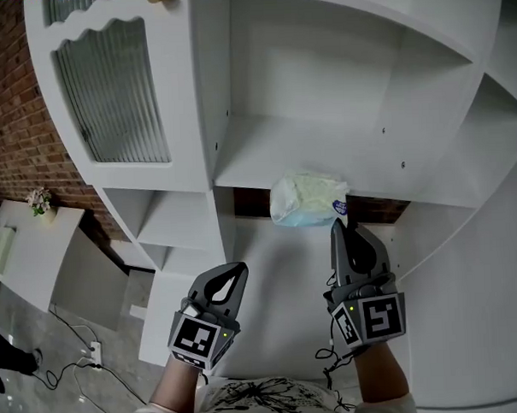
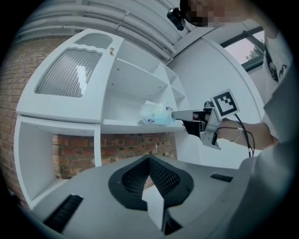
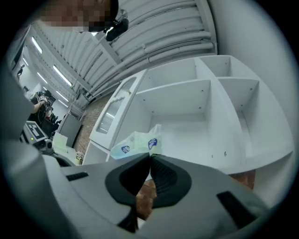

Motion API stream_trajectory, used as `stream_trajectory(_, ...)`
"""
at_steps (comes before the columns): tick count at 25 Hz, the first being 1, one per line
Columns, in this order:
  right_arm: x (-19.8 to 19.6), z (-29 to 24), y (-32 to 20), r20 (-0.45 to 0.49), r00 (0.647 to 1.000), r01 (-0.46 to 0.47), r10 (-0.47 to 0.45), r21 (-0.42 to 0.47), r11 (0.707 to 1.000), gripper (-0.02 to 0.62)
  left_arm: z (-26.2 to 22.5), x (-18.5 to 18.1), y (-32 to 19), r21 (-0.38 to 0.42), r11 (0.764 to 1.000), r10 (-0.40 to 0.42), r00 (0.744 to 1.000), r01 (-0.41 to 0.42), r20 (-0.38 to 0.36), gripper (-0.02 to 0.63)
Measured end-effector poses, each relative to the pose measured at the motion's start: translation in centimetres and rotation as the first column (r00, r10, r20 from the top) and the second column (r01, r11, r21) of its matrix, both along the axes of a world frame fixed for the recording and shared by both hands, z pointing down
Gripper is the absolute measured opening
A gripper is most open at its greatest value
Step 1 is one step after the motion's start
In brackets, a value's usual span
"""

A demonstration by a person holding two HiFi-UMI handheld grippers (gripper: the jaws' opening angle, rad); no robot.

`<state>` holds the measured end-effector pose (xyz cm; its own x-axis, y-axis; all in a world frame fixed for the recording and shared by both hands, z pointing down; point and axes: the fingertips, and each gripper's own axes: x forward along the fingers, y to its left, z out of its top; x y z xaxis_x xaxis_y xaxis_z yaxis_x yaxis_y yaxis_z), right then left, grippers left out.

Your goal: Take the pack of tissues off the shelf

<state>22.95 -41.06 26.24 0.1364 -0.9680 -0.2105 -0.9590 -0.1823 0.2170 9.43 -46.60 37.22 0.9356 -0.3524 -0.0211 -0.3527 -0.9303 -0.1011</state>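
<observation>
The pack of tissues [image 1: 305,198], pale green and white in a crinkled wrapper, lies at the front edge of a white shelf [image 1: 265,158]. My right gripper [image 1: 336,225] reaches up from below, and its jaws are shut on the pack's right corner, pinching the wrapper. In the right gripper view the pack [image 3: 133,144] sits just beyond the closed tips of the right gripper [image 3: 150,155]. The left gripper view shows the pack [image 2: 156,114] with the right gripper [image 2: 174,115] at its right end. My left gripper [image 1: 241,267] hangs lower left, shut and empty, well away from the pack.
The shelf belongs to a white cabinet with a ribbed glass door [image 1: 116,88] at upper left and open compartments [image 1: 178,222] below. A brick wall [image 2: 135,142] shows behind the lower opening. Cables [image 1: 77,355] lie on the floor at left.
</observation>
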Motion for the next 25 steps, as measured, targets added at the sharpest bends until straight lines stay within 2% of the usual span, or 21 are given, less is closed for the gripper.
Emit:
stream_trajectory(5, -1.4, 5.4, 1.3, 0.051, 0.999, 0.006, -0.002, -0.071, 0.997, 0.009, 0.4, -0.5, 0.5, -0.017, 1.0, -0.011, 1.0, 0.011, 0.003, 0.015)
stream_trajectory(13, -1.5, 12.5, 2.7, 0.155, 0.987, -0.006, 0.033, -0.173, 0.985, 0.009, 1.7, -1.0, 1.3, -0.035, 0.999, -0.017, 1.0, 0.017, 0.02, 0.015)
stream_trajectory(18, -1.7, 14.7, 3.6, 0.17, 0.984, -0.009, 0.044, -0.202, 0.979, 0.009, 2.5, -1.1, 1.3, -0.048, 0.998, -0.025, 0.999, 0.027, 0.031, 0.015)
stream_trajectory(25, -1.1, 14.6, 3.2, 0.159, 0.987, -0.002, 0.034, -0.197, 0.98, 0.009, 2.7, -0.6, 0.7, -0.045, 0.998, -0.036, 0.999, 0.037, 0.035, 0.015)
